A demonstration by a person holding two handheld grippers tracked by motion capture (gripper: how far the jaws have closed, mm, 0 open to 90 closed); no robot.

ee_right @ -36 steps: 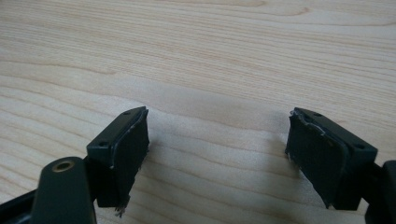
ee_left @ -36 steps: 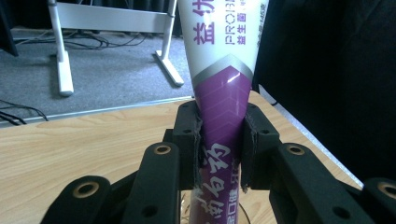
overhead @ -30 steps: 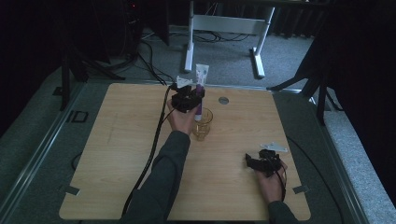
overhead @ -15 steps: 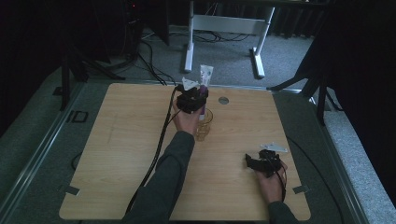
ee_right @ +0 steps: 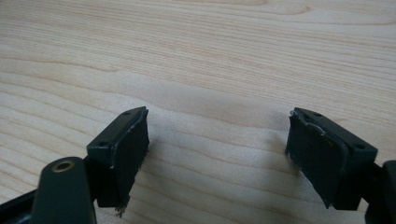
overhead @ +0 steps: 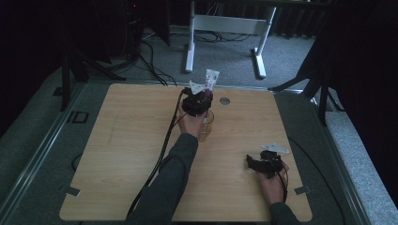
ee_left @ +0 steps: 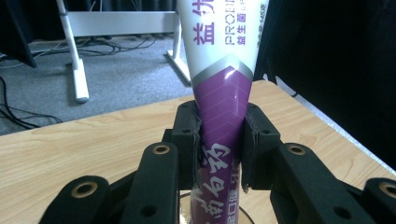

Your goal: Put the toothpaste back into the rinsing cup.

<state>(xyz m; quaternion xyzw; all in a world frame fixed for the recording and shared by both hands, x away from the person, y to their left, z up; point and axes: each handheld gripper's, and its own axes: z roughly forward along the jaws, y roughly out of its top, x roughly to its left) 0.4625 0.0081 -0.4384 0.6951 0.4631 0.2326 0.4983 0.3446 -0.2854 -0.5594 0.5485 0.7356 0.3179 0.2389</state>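
**One tube clamped over the glass, the other gripper wide and empty**

There is one toothpaste tube (ee_left: 223, 93), white above and purple below, standing upright with its flat crimped end uppermost. The left gripper (ee_left: 220, 140) has both pads pressed against the purple part, one on each side, so the jaws are nearly closed and hold the tube fast. The tube's top is cut off by the upper edge of the left gripper view, and its printed lettering is only partly legible. Its lower end goes down into one clear glass (overhead: 205, 126), which stands on the far middle part of the table (overhead: 117, 154); how deep the tube sits, and whether it touches the bottom, is hidden behind the gripper and the hand. In the high view the tube (overhead: 211, 78) rises above the left gripper (overhead: 197, 101), and the glass is dim and hard to make out.

The right gripper (ee_right: 217, 140) rests low over bare wood near the person's edge of the table, well apart from the glass; its two jaws stand wide apart with nothing between them. In the high view it shows as a dark shape (overhead: 265, 163) in the right hand.

One small round grey disc (overhead: 225, 100) is set in the tabletop just beyond the glass
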